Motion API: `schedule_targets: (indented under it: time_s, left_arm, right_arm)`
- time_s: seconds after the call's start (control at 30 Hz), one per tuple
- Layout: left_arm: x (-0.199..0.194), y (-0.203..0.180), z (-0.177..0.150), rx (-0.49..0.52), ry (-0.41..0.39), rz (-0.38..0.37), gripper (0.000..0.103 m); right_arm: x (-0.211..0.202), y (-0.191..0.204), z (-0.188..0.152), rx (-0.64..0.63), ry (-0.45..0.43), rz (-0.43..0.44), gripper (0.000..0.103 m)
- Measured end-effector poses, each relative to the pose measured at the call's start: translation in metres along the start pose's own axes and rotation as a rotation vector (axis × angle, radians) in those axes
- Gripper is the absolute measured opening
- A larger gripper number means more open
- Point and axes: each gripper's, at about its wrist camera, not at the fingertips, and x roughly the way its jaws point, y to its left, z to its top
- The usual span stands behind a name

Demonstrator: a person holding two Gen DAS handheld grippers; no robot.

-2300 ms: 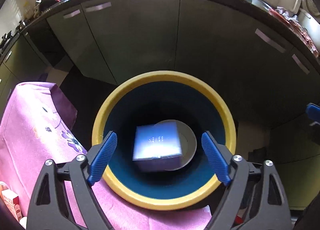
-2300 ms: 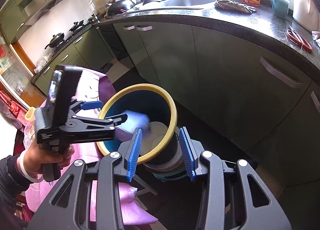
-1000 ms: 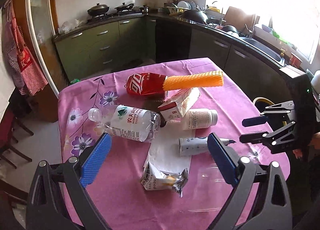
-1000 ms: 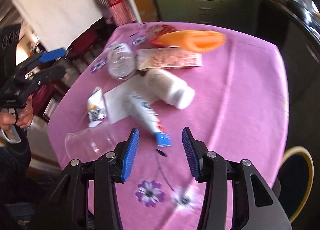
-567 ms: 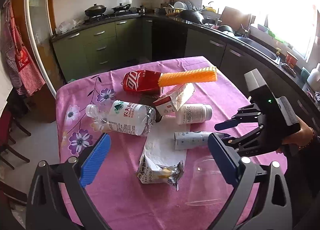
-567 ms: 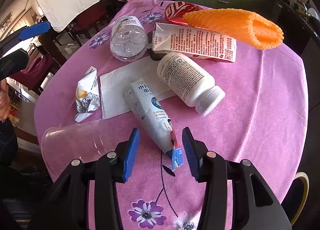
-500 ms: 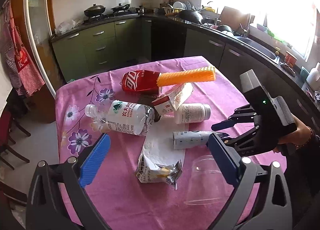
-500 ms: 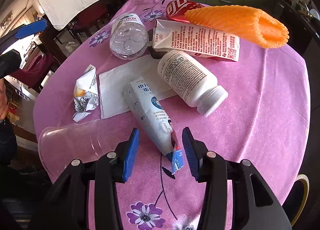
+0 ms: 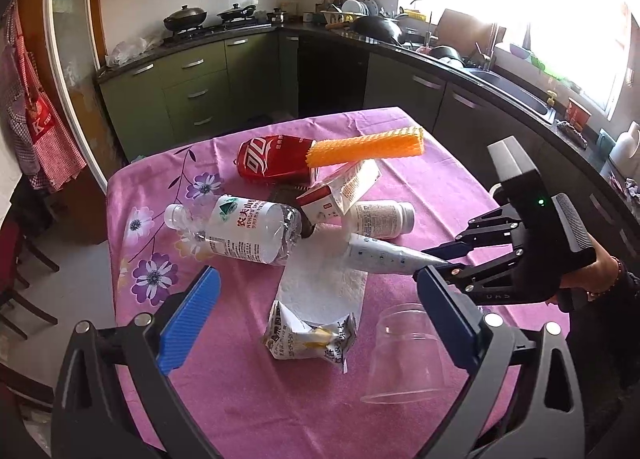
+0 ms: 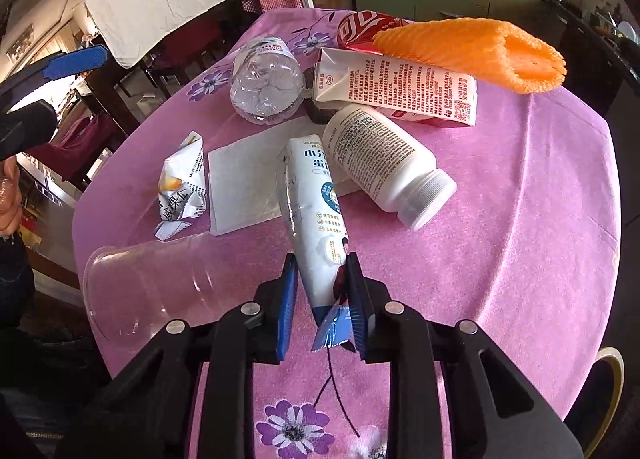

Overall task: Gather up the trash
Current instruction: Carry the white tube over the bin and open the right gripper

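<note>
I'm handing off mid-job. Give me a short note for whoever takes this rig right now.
Right tool: jaws have just been closing, now on the near end of the white-and-blue pouch; it is not lifted clear yet.
Left tool: open, empty, above the table.
On the pink tablecloth: water bottle, red can, orange foam net, carton, white pill bottle, napkin, crumpled wrapper, clear cup.
Left: bin the pouch, then everything else.

Pouch (image 10: 310, 215) lies across napkin (image 10: 244, 183), pill bottle (image 10: 384, 163) just right; carton (image 10: 400, 87) behind, foam sleeve (image 10: 472, 47) atop; cup (image 10: 152, 283) left front on tablecloth (image 10: 520, 239).
</note>
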Motion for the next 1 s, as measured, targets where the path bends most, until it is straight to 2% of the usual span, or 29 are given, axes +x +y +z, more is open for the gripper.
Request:
schedule_targets:
  time_s: [0.2,0.3,0.43,0.57,0.67,0.8,1.0]
  left_arm:
    - [-0.005,-0.004,-0.001,0.014,-0.007,-0.006,0.094]
    - [-0.007,-0.005,0.0,0.019,-0.009,-0.015,0.094]
    - [-0.011,-0.01,-0.002,0.031,-0.015,-0.031,0.094]
    - [-0.015,-0.016,-0.007,0.052,-0.024,-0.056,0.095]
    - [-0.017,-0.021,-0.011,0.065,-0.025,-0.067,0.095]
    - [-0.018,-0.027,-0.015,0.081,-0.018,-0.07,0.095]
    - [-0.018,-0.034,-0.018,0.106,-0.005,-0.074,0.095]
  right_arm:
    - [-0.038,-0.003,-0.017,0.051,-0.067,0.011,0.024]
    - [-0.07,-0.009,-0.035,0.098,-0.124,-0.015,0.024]
    - [-0.123,-0.042,-0.07,0.233,-0.206,-0.12,0.024]
    - [-0.155,-0.098,-0.113,0.416,-0.227,-0.278,0.024]
    - [-0.162,-0.143,-0.148,0.556,-0.178,-0.396,0.024]
    - [-0.151,-0.189,-0.189,0.695,-0.092,-0.469,0.024]
    - [-0.109,-0.236,-0.214,0.833,0.016,-0.464,0.024]
